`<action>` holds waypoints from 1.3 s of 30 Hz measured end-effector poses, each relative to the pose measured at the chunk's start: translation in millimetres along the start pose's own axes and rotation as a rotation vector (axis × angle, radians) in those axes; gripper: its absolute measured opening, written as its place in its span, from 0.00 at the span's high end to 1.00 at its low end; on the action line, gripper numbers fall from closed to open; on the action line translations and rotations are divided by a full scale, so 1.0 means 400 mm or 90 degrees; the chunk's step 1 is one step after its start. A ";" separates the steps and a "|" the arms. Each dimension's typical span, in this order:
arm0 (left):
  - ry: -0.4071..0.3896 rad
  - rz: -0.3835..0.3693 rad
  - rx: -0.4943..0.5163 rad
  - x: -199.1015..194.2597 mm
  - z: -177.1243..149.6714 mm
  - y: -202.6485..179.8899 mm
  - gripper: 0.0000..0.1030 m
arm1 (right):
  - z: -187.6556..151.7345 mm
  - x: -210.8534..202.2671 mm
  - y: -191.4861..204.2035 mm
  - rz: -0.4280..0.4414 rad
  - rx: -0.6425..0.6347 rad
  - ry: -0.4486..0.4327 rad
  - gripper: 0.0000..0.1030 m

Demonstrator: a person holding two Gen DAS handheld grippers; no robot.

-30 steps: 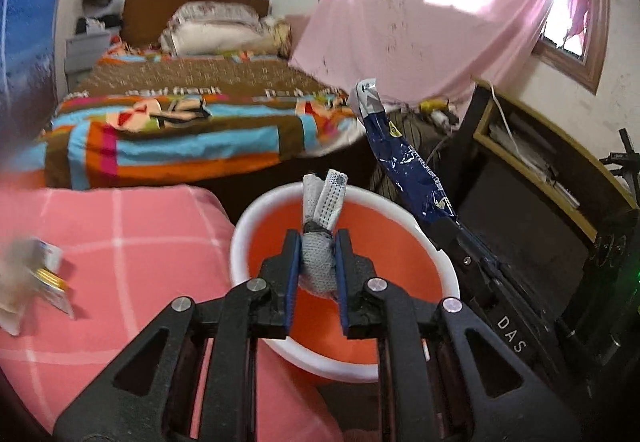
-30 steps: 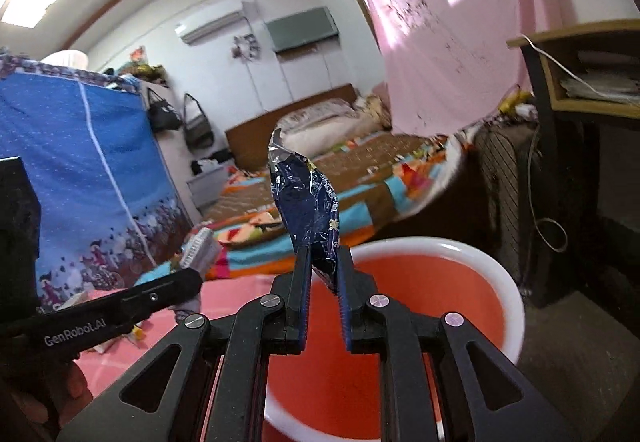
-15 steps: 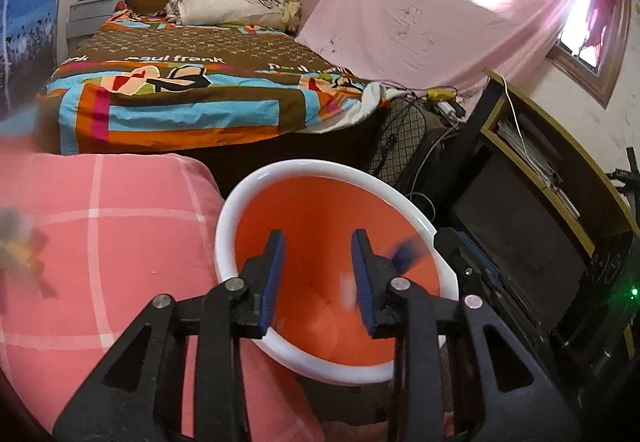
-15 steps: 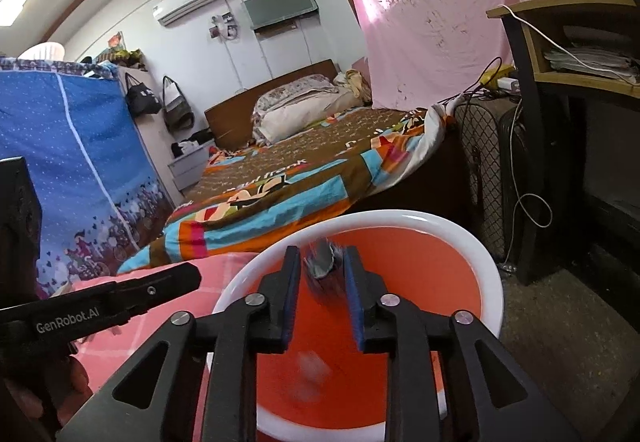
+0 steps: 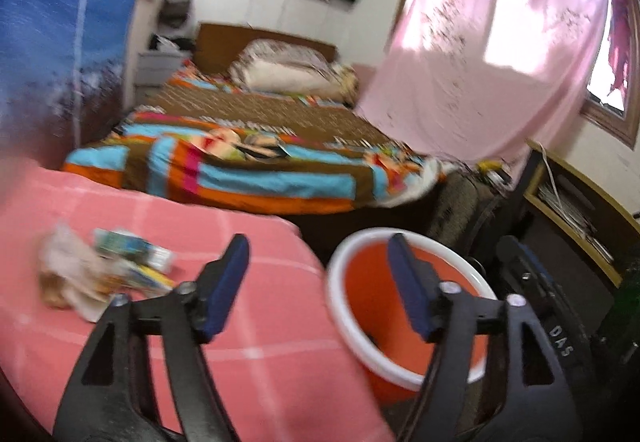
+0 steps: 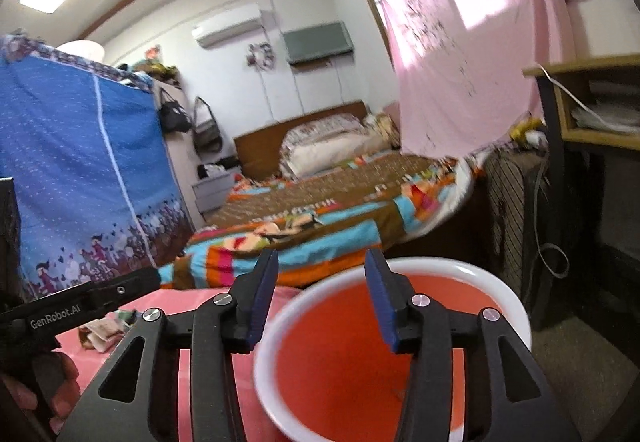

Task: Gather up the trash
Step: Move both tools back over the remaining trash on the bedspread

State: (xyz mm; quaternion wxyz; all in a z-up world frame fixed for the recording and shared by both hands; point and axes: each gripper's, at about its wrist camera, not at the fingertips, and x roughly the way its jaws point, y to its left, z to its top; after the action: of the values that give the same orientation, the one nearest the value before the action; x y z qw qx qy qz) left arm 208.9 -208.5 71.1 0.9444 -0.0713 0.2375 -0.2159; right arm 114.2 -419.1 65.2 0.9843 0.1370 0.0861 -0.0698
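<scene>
Trash (image 5: 100,274), a blurred heap of wrappers and crumpled paper, lies on the pink checked surface (image 5: 248,322), ahead and to the left of the left jaws.

Left gripper (image 5: 318,288): its jaws stand wide apart with nothing between them. The left jaw hangs over the pink surface and the right jaw lines up with the near rim of the bin (image 5: 340,322), an orange bucket with a white rim that stands just beside the surface edge, ahead and to the right.

Right gripper (image 6: 320,296): its jaws are also wide apart and hold nothing. They hover just above the open mouth of the bin (image 6: 496,284), which fills the space below and ahead. What lies at the bottom of the bin cannot be made out. To the left of these jaws the side of the left gripper (image 6: 80,304) shows, with the heap (image 6: 104,330) just beyond it.

Farther out, past both grippers, a bed (image 5: 248,170) with a striped cover, and a pink curtain (image 5: 480,74) to the right.

Judgement: both grippers seem to be between a drop and the next pickup. The next move calls for swinging a gripper left to the heap, lowering open jaws around one piece, closing firmly on thin, loose material, then carrying it over the bin.
</scene>
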 end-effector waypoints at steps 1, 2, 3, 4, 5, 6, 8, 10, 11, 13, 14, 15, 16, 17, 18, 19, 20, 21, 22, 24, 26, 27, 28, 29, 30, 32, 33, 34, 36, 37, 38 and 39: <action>-0.014 0.011 -0.003 -0.016 0.001 0.015 0.18 | 0.002 -0.003 0.013 0.005 -0.006 -0.009 0.54; -0.030 0.024 -0.006 -0.034 0.002 0.032 0.13 | 0.004 -0.007 0.032 0.012 -0.015 -0.021 0.48; -0.048 0.039 -0.009 -0.054 0.004 0.052 0.09 | 0.006 -0.010 0.047 0.016 -0.020 -0.029 0.42; -0.065 0.052 -0.014 -0.074 0.004 0.073 0.06 | 0.006 -0.013 0.059 0.023 -0.025 -0.039 0.26; -0.076 0.063 -0.017 -0.089 0.003 0.090 0.00 | 0.007 -0.016 0.073 0.031 -0.028 -0.051 0.20; -0.087 0.074 -0.019 -0.103 0.001 0.104 0.00 | 0.008 -0.023 0.091 0.045 -0.031 -0.066 0.20; -0.118 0.099 -0.026 -0.140 -0.006 0.139 0.00 | 0.010 -0.027 0.116 0.060 -0.040 -0.079 0.17; -0.134 0.116 -0.028 -0.164 -0.010 0.165 0.00 | 0.008 -0.032 0.146 0.075 -0.052 -0.097 0.09; -0.143 0.128 -0.029 -0.177 -0.014 0.179 0.00 | 0.005 -0.035 0.164 0.083 -0.058 -0.109 0.01; -0.164 0.153 -0.029 -0.208 -0.025 0.210 0.00 | -0.001 -0.039 0.187 0.102 -0.063 -0.126 0.00; -0.169 0.161 -0.029 -0.215 -0.026 0.217 0.00 | -0.003 -0.040 0.196 0.110 -0.065 -0.132 0.00; -0.177 0.174 -0.025 -0.230 -0.034 0.231 0.00 | -0.006 -0.041 0.212 0.121 -0.069 -0.137 0.00; -0.184 0.188 -0.021 -0.243 -0.042 0.244 0.00 | -0.009 -0.040 0.227 0.132 -0.074 -0.141 0.00; -0.186 0.197 -0.018 -0.250 -0.044 0.252 0.00 | -0.011 -0.040 0.236 0.139 -0.078 -0.143 0.00; -0.189 0.207 -0.013 -0.259 -0.049 0.264 0.00 | -0.017 -0.041 0.252 0.149 -0.087 -0.145 0.00; -0.191 0.213 -0.008 -0.266 -0.053 0.274 0.00 | -0.021 -0.041 0.265 0.156 -0.094 -0.147 0.00; -0.192 0.218 -0.005 -0.271 -0.055 0.284 0.00 | -0.027 -0.040 0.280 0.164 -0.103 -0.151 0.00; -0.195 0.226 0.000 -0.278 -0.061 0.294 0.00 | -0.033 -0.042 0.291 0.170 -0.110 -0.154 0.00; -0.198 0.231 0.005 -0.285 -0.066 0.301 0.00 | -0.037 -0.041 0.303 0.174 -0.120 -0.157 0.00; -0.200 0.242 0.017 -0.291 -0.071 0.315 0.00 | -0.045 -0.040 0.326 0.180 -0.138 -0.158 0.00; -0.199 0.248 0.031 -0.297 -0.076 0.325 0.00 | -0.058 -0.031 0.346 0.183 -0.157 -0.152 0.00; -0.194 0.251 0.038 -0.295 -0.076 0.330 0.00 | -0.062 -0.026 0.354 0.182 -0.162 -0.148 0.00; -0.184 0.250 0.042 -0.292 -0.077 0.337 0.00 | -0.067 -0.017 0.364 0.182 -0.169 -0.140 0.00; -0.177 0.247 0.042 -0.290 -0.078 0.341 0.00 | -0.072 -0.007 0.372 0.180 -0.175 -0.130 0.00; -0.164 0.243 0.038 -0.281 -0.078 0.348 0.00 | -0.077 -0.001 0.376 0.177 -0.179 -0.121 0.00; -0.142 0.239 0.032 -0.268 -0.078 0.358 0.00 | -0.085 0.018 0.383 0.178 -0.183 -0.097 0.00; -0.130 0.238 0.030 -0.259 -0.077 0.362 0.00 | -0.090 0.032 0.388 0.177 -0.185 -0.080 0.00; -0.116 0.238 0.029 -0.248 -0.076 0.363 0.00 | -0.094 0.042 0.391 0.175 -0.187 -0.067 0.00; -0.078 0.237 0.026 -0.221 -0.073 0.372 0.01 | -0.099 0.068 0.393 0.174 -0.189 -0.035 0.00; -0.056 0.234 0.025 -0.205 -0.072 0.375 0.03 | -0.104 0.080 0.391 0.174 -0.187 -0.018 0.00; -0.036 0.231 0.023 -0.190 -0.072 0.378 0.07 | -0.108 0.092 0.389 0.177 -0.183 -0.001 0.01; -0.015 0.230 0.020 -0.175 -0.072 0.383 0.14 | -0.112 0.105 0.389 0.182 -0.180 0.019 0.01</action>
State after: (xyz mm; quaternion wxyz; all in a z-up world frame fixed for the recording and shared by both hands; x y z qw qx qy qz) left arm 196.9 -41.3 38.9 0.9714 -0.0153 0.2323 -0.0458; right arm 173.5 -262.9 54.9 0.9922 0.0095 0.0897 0.0856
